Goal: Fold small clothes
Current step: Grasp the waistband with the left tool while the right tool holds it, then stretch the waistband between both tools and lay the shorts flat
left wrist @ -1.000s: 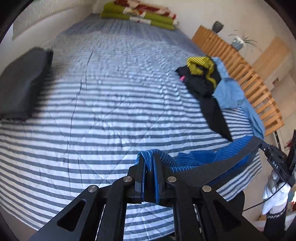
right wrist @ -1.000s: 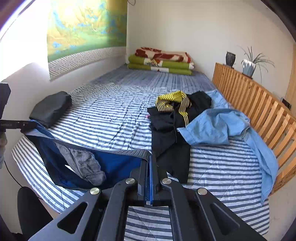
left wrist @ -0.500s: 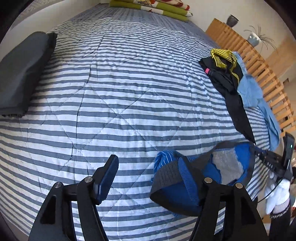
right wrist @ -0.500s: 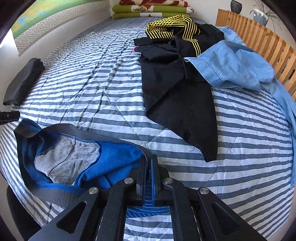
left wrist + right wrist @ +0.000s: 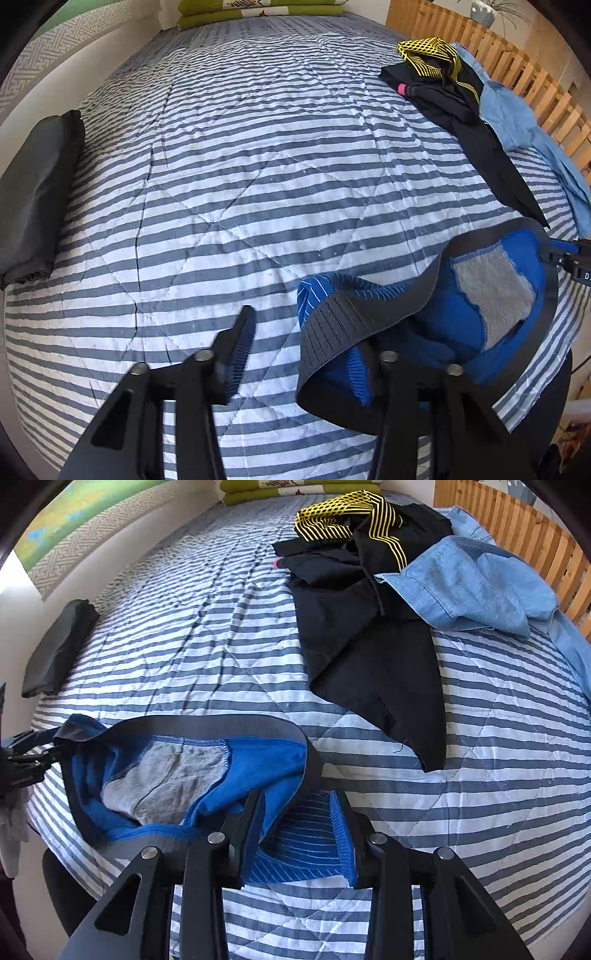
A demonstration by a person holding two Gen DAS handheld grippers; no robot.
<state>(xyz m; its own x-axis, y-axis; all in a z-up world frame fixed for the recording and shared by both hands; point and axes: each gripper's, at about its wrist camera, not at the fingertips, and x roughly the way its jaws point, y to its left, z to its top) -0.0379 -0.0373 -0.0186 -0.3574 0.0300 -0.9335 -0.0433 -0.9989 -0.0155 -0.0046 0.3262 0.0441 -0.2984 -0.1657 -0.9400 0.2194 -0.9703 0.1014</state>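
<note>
Blue underwear with a dark grey waistband and grey lining lies spread on the striped bedspread near its front edge. My left gripper points down at one end of it, jaws apart and closing. The waistband drapes over the right finger and into the gap, and the left pad is clear of it. My right gripper is over the other end of the underwear, jaws opening. Blue ribbed fabric lies loose between its fingers. Each gripper's tip shows at the edge of the other's view.
A folded black cloth lies at the left edge of the bed. A black garment with yellow stripes and a light blue shirt are heaped at the right, by a wooden slatted rail. Green folded blankets lie at the far end.
Both grippers came down to the bed with the underwear and let go of it. The left jaws spread wide, then narrowed. The right jaws parted only in the last half second.
</note>
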